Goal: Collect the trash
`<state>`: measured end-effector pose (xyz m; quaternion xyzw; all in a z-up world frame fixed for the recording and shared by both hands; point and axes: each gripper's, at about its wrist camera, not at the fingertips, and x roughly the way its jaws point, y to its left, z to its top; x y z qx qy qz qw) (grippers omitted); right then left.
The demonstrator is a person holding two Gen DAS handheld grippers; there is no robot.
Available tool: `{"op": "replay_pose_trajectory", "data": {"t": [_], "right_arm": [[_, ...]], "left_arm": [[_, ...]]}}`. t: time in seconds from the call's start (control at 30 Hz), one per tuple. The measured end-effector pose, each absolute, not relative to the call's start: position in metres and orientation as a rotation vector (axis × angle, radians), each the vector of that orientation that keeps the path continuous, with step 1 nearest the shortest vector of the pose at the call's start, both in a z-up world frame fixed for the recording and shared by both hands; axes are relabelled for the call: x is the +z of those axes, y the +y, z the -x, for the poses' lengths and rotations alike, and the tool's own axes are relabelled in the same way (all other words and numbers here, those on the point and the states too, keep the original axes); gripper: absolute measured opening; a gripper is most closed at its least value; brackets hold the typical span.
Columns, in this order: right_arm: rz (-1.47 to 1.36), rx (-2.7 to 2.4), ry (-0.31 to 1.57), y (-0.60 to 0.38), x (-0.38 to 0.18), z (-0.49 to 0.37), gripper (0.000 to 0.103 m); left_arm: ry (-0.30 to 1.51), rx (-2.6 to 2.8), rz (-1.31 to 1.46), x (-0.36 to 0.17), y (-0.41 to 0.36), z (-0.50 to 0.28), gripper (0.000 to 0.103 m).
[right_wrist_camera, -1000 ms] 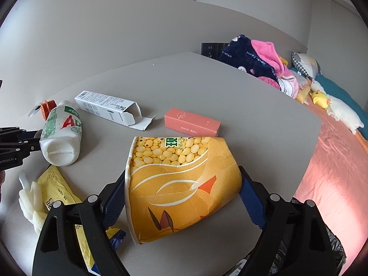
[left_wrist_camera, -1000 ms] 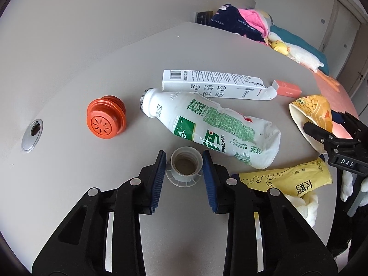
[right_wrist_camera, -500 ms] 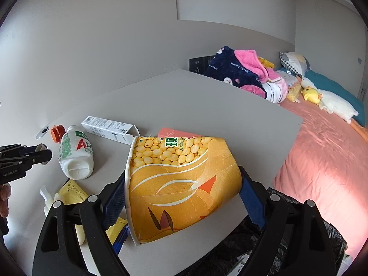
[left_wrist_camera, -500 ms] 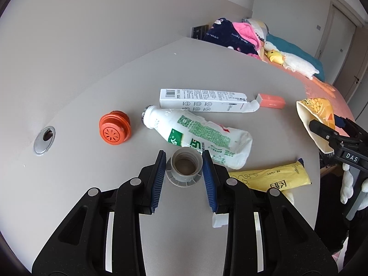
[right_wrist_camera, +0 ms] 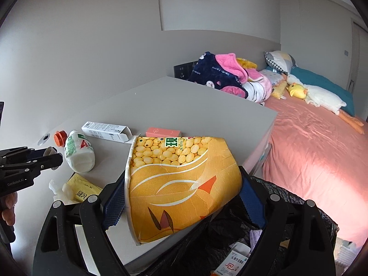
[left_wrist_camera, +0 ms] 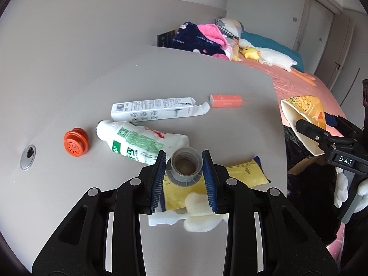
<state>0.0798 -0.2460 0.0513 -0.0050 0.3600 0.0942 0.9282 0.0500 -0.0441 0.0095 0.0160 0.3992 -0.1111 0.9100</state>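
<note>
My left gripper (left_wrist_camera: 184, 164) is shut on a small grey bottle neck ring (left_wrist_camera: 184, 168) and holds it above the grey table (left_wrist_camera: 184, 80). My right gripper (right_wrist_camera: 181, 197) is shut on a flattened yellow corn-print paper cup (right_wrist_camera: 181, 181), which hangs over the table's edge above a black trash bag (right_wrist_camera: 230, 237). In the left wrist view that cup (left_wrist_camera: 306, 112) and right gripper (left_wrist_camera: 322, 133) show at the far right. On the table lie a crushed white bottle (left_wrist_camera: 140, 141), an orange cap (left_wrist_camera: 77, 145), a white carton (left_wrist_camera: 156, 111), a pink box (left_wrist_camera: 226, 100) and a yellow wrapper (left_wrist_camera: 243, 172).
A white plastic piece with foam (left_wrist_camera: 188, 214) lies near the table's front. A cable hole (left_wrist_camera: 28, 159) sits at the left. Beyond the table's right edge is a bed with a pink sheet (right_wrist_camera: 317, 151), clothes and plush toys. The trash bag holds a few packets.
Both grippers rose and drew back with their loads. The neck ring left the table. The cup moved from over the table to over the trash bag at the edge.
</note>
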Motion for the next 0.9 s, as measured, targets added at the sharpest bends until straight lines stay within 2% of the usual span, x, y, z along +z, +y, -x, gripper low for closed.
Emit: {"op": "replay_pose_trajectory", "data": {"t": [0.9], "right_arm": [[-0.074,0.025,0.726,-0.315,0.062,-0.024,0.088]], "left_arm": [[0.814,-0.433,-0.121,0.015,-0.141,-0.041,0.032]]}}
